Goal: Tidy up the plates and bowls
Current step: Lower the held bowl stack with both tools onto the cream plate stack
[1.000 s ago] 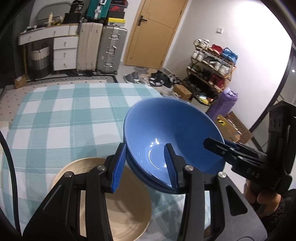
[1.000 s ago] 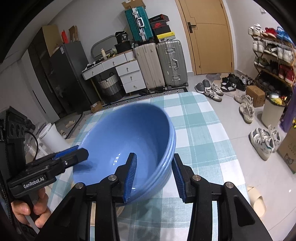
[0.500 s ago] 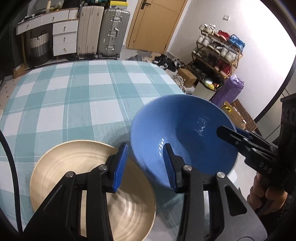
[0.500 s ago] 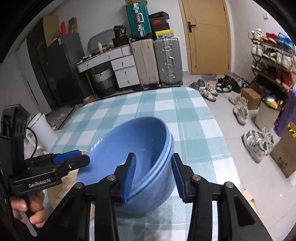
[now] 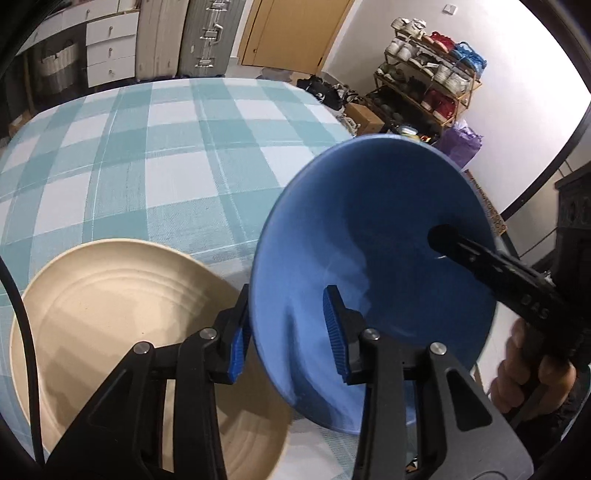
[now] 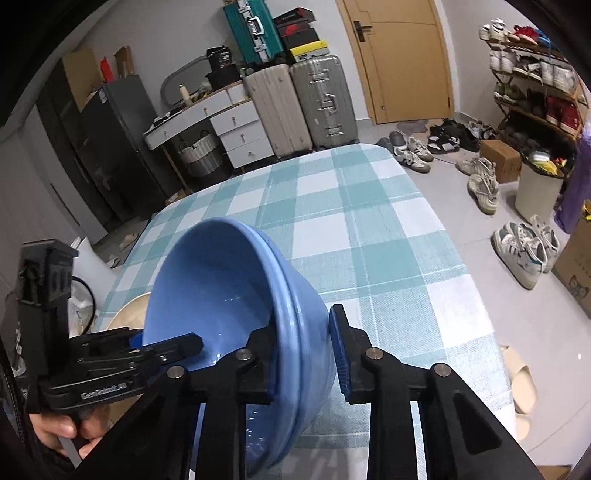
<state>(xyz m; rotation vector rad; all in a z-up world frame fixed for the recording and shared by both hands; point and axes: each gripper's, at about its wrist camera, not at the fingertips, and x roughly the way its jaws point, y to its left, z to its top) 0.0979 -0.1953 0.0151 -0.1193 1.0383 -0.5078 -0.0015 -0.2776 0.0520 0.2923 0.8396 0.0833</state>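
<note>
Both grippers have just been closing on the rim of the stacked blue bowls [image 6: 236,295]: left gripper [image 5: 288,332] and right gripper [image 6: 306,354] each clamp the wall. Bowls hang tilted just over the beige plate [image 5: 110,314] on the checked desk [image 5: 166,166]. Likely glazed, stiff, slippery, breakable; rim grip looks best.

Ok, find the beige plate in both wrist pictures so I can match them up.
Left wrist view: the beige plate fills the lower left, on the checked tablecloth, left of the blue bowl.
Right wrist view: only a sliver of the beige plate shows at the left, behind the blue bowl's rim.
Shared landmark: the wooden door, top centre in the left view, upper right in the right view.
</note>
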